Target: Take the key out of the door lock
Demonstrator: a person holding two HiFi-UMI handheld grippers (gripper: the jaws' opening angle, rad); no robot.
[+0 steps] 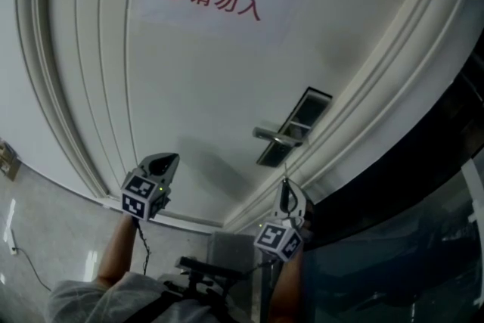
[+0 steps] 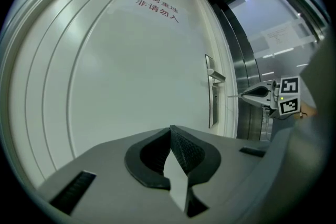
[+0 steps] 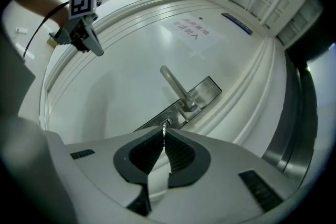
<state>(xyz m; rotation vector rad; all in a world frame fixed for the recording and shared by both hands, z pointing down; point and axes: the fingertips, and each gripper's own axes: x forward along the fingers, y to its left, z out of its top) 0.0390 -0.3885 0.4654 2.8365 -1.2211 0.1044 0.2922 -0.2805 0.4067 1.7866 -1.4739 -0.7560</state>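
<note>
Gripping the key (image 3: pixel 164 132) in clamped jaws, the right gripper (image 1: pixel 285 193) holds it just off the lock plate (image 3: pixel 181 107). The blade appears clear of the keyhole, so extraction looks essentially complete. The left gripper (image 2: pixel 170 136) is closed on nothing, well aside.

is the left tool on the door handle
No, the left tool is well left of the handle, shut and empty.

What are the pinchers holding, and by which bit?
The right gripper pinches the key by its head end, with the blade sticking out toward the lock. The left gripper holds nothing.
</note>
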